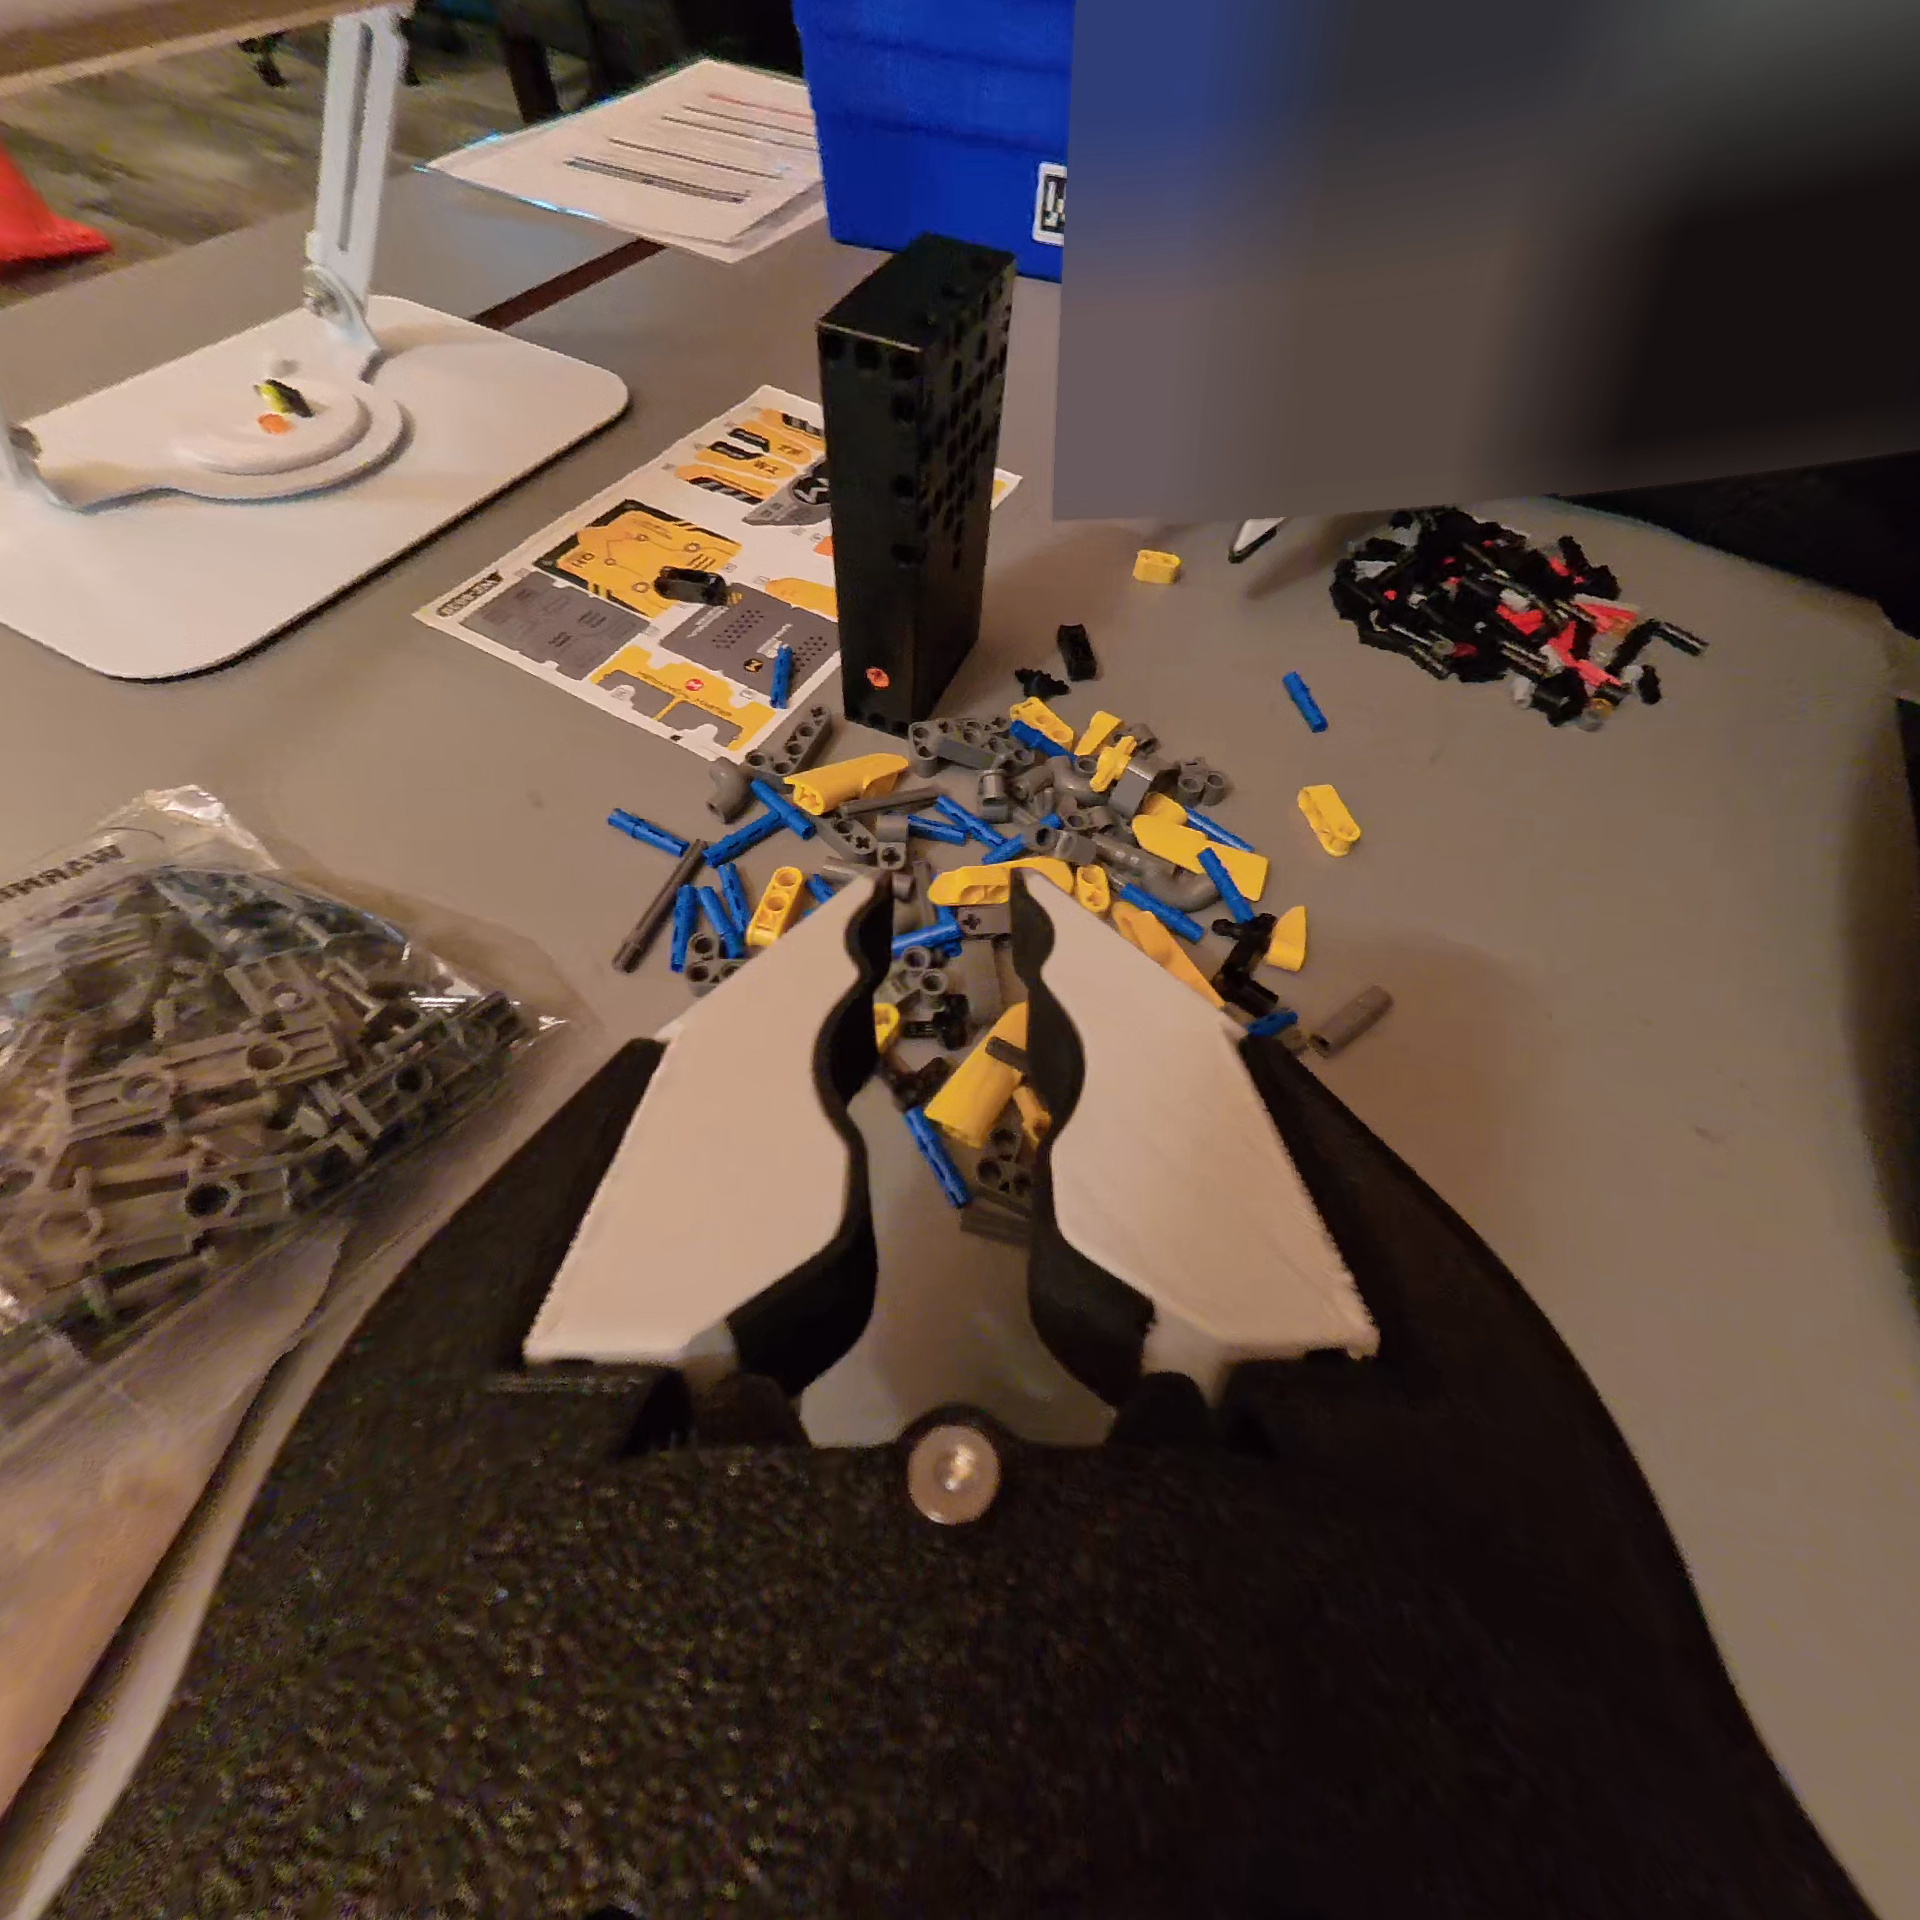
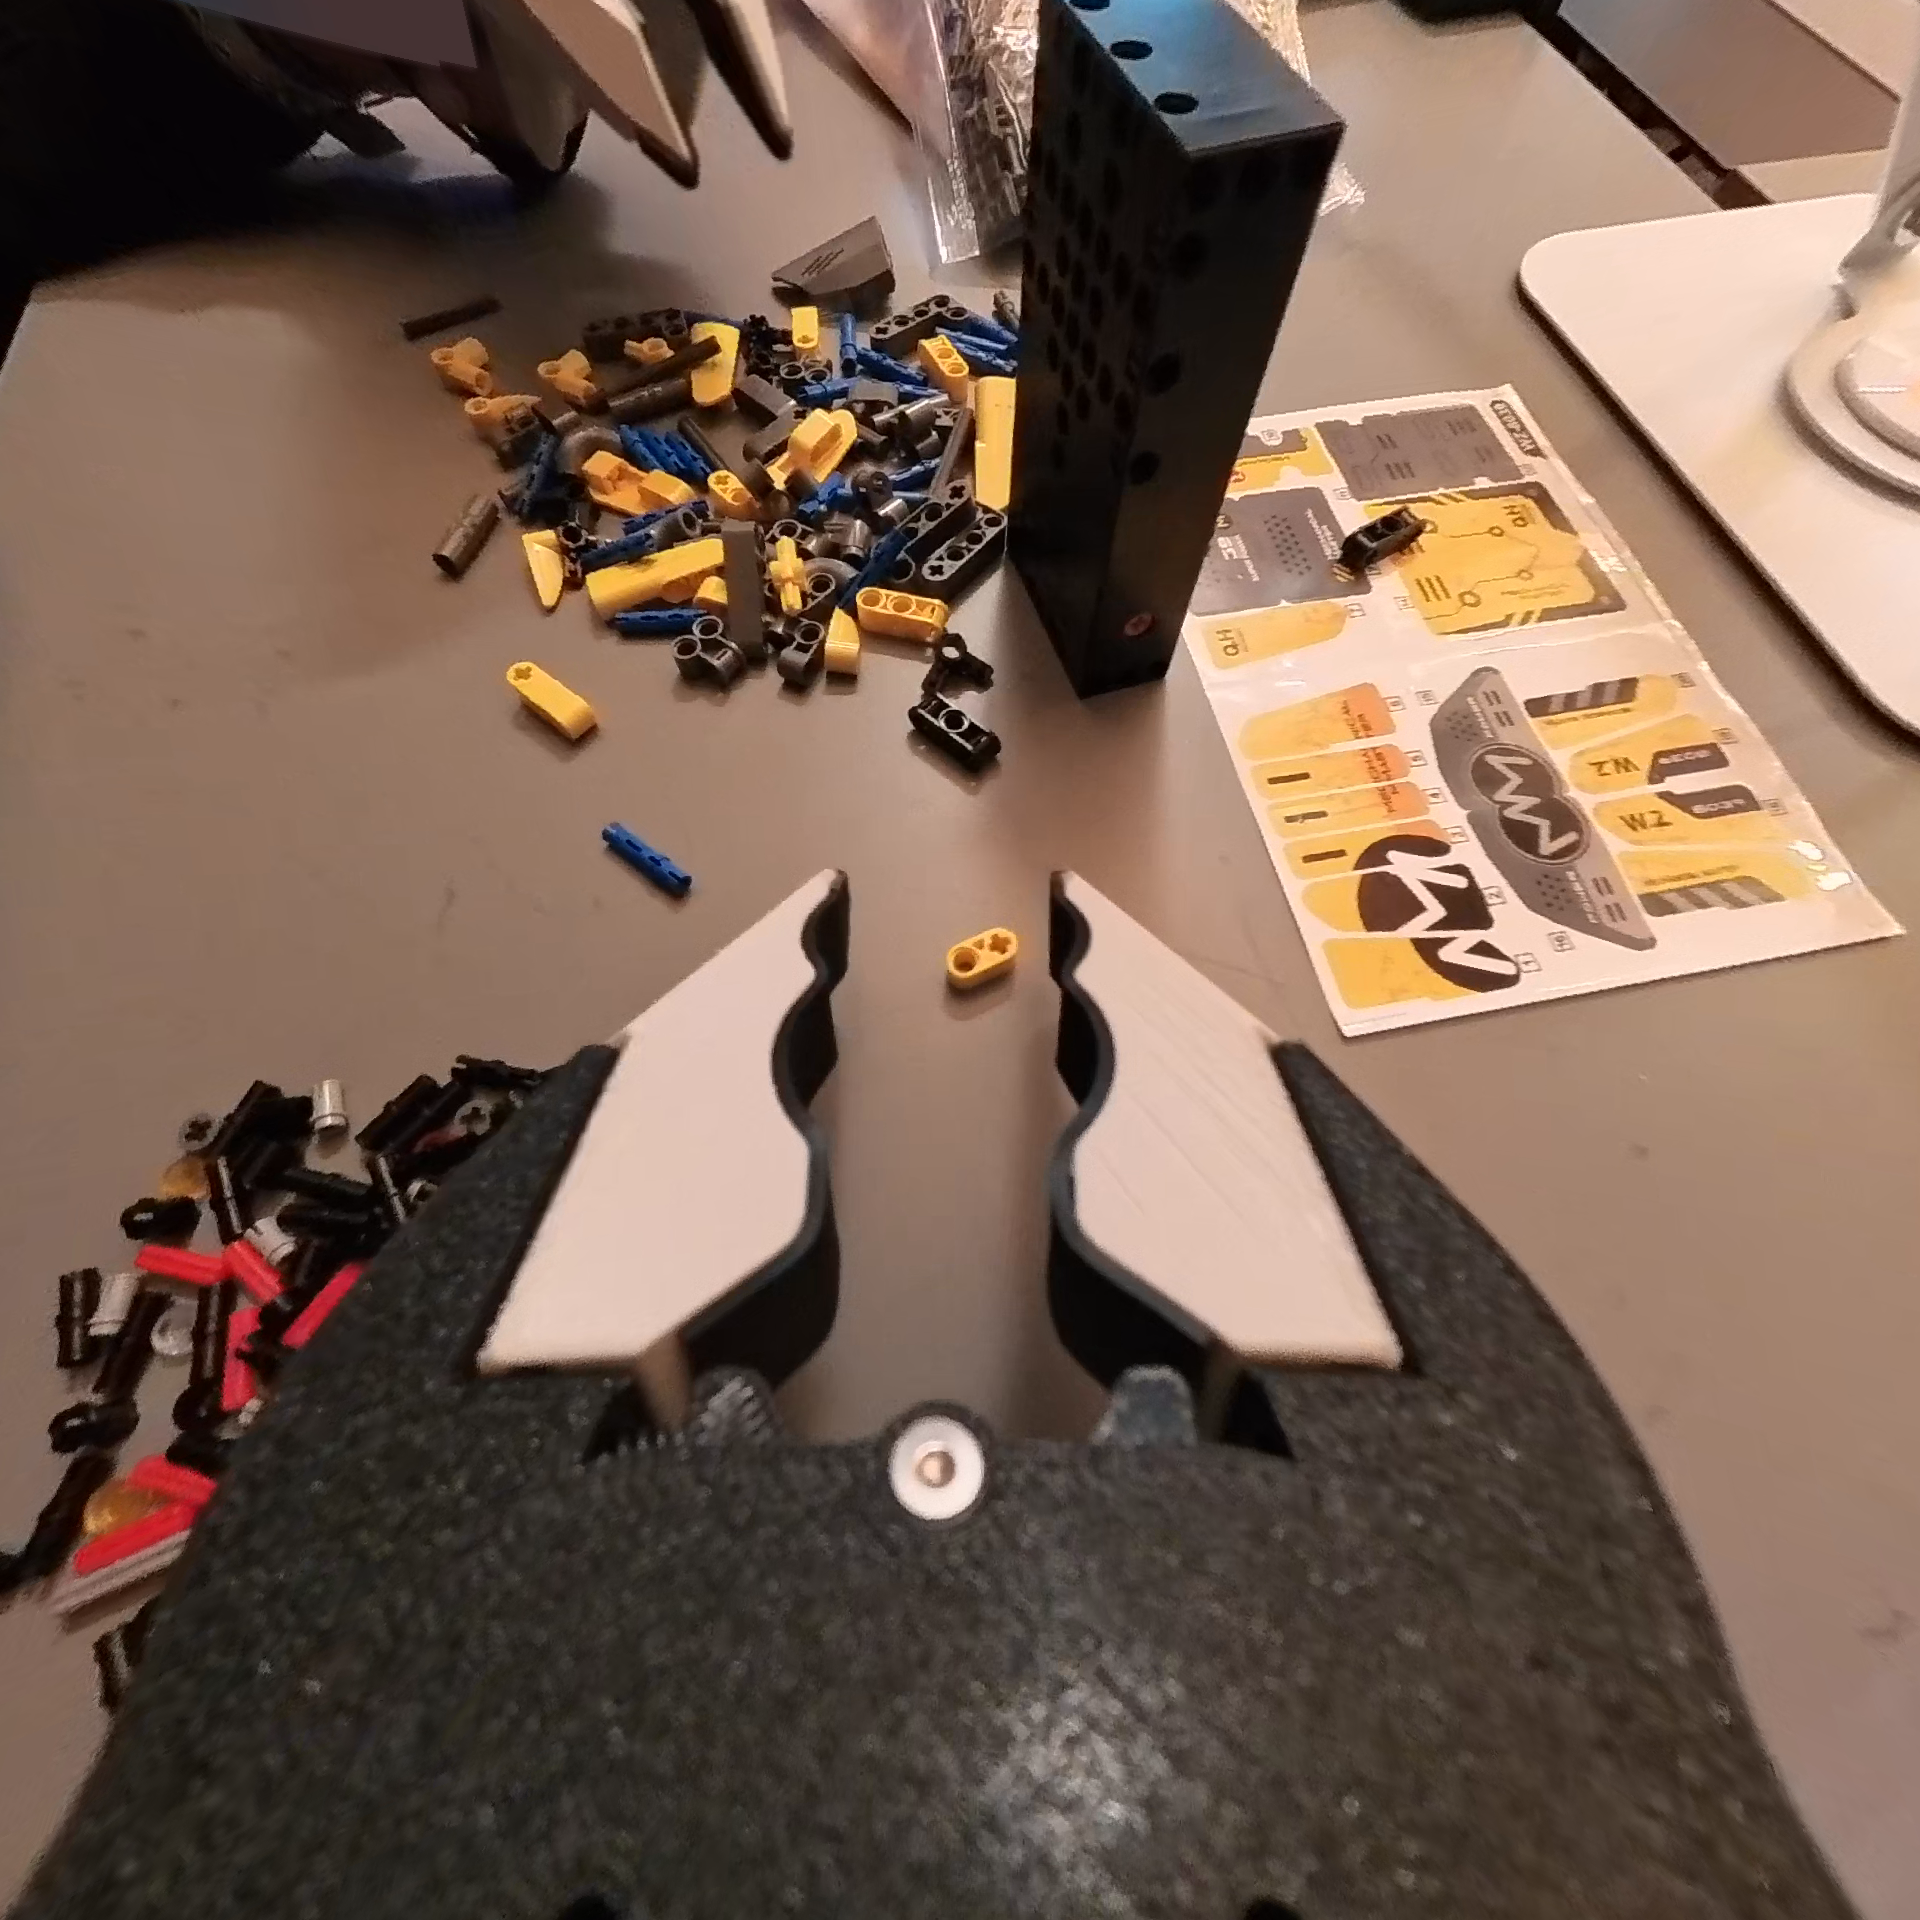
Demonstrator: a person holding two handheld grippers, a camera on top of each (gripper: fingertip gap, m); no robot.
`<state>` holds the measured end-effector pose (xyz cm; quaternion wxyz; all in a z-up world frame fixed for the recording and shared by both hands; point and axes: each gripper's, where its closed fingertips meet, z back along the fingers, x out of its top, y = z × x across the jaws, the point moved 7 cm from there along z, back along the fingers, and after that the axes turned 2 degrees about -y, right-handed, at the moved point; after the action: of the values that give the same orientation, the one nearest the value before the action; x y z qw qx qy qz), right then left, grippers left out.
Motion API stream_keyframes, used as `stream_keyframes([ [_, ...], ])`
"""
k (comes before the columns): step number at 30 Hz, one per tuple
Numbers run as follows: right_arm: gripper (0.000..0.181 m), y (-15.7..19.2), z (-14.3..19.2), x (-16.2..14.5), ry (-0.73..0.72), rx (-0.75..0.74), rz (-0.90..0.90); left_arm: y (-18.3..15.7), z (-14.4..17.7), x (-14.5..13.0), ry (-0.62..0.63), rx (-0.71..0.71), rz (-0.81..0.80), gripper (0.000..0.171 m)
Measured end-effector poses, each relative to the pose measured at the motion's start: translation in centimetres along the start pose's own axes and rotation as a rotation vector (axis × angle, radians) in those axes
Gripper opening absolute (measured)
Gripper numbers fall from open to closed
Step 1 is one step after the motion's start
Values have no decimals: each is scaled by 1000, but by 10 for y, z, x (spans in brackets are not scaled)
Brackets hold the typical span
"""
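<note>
My left gripper point(image 1: 948, 883) is open and empty, its jaws spread over a pile of small yellow, blue and grey building pieces point(image 1: 997, 831) on the grey table point(image 1: 1558, 1039). My right gripper point(image 2: 948, 883) is open and empty. A small yellow two-hole piece point(image 2: 982, 954) lies on the table between its fingertips, touching neither. A tall black perforated block point(image 1: 914, 478) stands upright behind the pile and also shows in the right wrist view point(image 2: 1143, 364). The left gripper's fingers point(image 2: 665, 94) show at the top left of the right wrist view.
A sticker sheet point(image 2: 1507, 748) lies beside the block. A clear bag of grey pieces point(image 1: 187, 1070) sits at left. A heap of black and red pieces point(image 1: 1507, 613) lies at right, also in the right wrist view point(image 2: 187, 1299). A white stand base point(image 1: 260, 468) and blue bin point(image 1: 935, 125) stand behind. One gripper's finger ends stand about 20 centimetres off the other's. Both grippers' tips are roughly 30 centimetres from the white stand base point(image 1: 260, 468). It turns up in the right wrist view point(image 2: 1866, 376) as well.
</note>
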<state>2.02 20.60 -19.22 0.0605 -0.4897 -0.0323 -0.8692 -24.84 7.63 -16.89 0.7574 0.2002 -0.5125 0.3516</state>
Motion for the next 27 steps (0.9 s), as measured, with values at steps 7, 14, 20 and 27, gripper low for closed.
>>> stream_keyframes([
  [7, 37, -4, 0, 0, -3, -7, -34, 5, 3, 3, -33, 80, -20, 27],
  [14, 33, -5, -2, -2, 23, -36, -32, 5, 0, 2, -31, 2, 61, 28],
  [20, 33, -7, 0, 0, 1, -45, -48, 11, -2, 1, -16, 107, 62, 28],
  [27, 33, -10, 2, 0, -11, -56, -68, 19, -3, 0, -5, 210, 63, 29],
])
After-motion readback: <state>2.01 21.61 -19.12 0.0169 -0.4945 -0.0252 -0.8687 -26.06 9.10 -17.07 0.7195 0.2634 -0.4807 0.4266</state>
